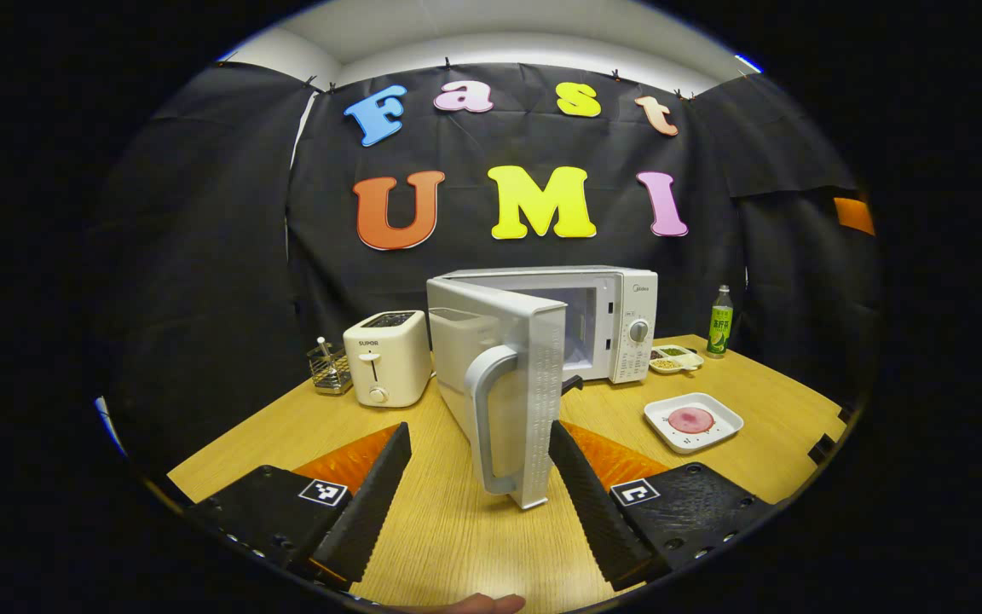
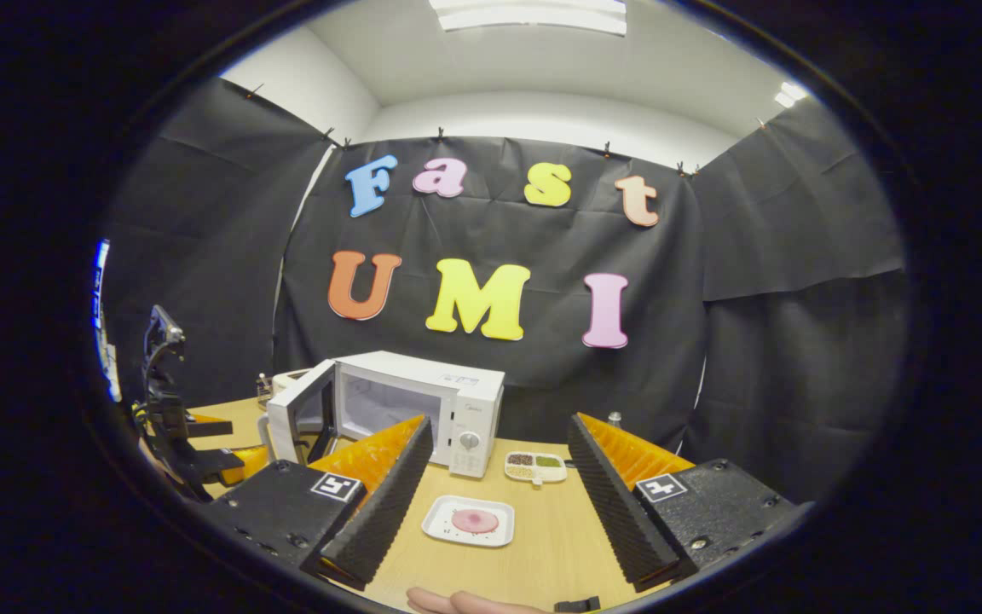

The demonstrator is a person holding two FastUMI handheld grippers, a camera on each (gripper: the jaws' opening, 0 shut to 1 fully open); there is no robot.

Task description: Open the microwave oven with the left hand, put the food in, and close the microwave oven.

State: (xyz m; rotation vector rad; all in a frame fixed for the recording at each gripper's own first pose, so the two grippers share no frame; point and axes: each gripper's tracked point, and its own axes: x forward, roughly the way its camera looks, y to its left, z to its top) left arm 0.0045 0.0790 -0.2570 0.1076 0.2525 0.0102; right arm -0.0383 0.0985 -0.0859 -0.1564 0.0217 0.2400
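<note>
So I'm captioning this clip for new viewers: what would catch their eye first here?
The white microwave at the back of the wooden table, its door swung wide open between the left gripper fingers. Next, the white square plate with pink food, lying ahead of the open right gripper.

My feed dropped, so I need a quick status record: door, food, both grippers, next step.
door: microwave door swung open
food: pink slice on white plate, on table, right of door
left gripper: open, fingers either side of door handle, not pressing
right gripper: open, above plate
next: probably pick up plate
</note>
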